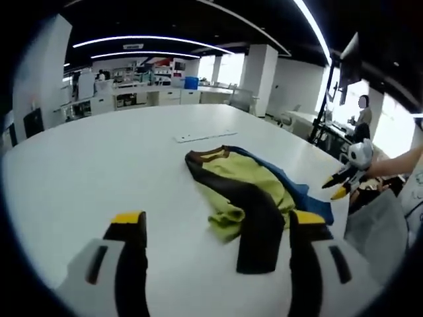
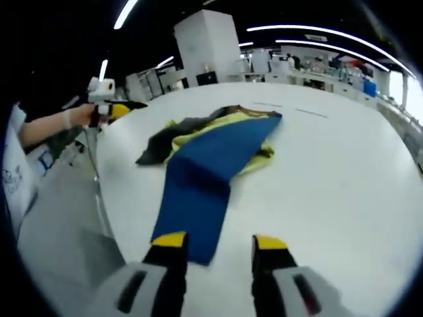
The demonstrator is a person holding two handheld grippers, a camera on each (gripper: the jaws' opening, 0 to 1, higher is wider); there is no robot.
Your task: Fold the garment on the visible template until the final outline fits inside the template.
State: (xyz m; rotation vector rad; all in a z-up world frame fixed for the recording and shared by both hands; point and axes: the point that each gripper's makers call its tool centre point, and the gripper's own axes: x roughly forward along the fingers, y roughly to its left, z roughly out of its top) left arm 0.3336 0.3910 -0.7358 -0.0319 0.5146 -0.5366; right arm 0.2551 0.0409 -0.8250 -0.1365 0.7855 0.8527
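Jaws on both grippers spread wide, nothing between them. Left gripper [image 1: 219,228]: black fingers [image 1: 130,264] with yellow tips, rising from 6 o'clock over the bare white table [image 1: 99,165]; its right tip sits at the near end of the garment's dark sleeve [image 1: 258,224] but I can't tell if it touches. Right gripper [image 2: 220,241]: same build, left tip at the near edge of the blue sleeve [image 2: 198,198], contact unclear. Garment [image 1: 248,188] is soft knit, crumpled, yellow-green body with dark brown sleeve and collar trim, blue panel beneath. In the left gripper view it lies right of centre, long axis running from about 11 o'clock (collar) to 5 o'clock (sleeve end). In the right gripper view the blue sleeve is a flat, smooth band running from 7 o'clock up to 1 o'clock, with the yellow-green bunch and dark sleeve behind it at 11 o'clock. The other gripper enters at 3 o'clock in the left gripper view and at 10 o'clock in the right gripper view, held by a hand. Thin flat white strip [image 1: 205,136] lies on the table beyond the collar. Far back: white pillars, desks, ceiling light strips.
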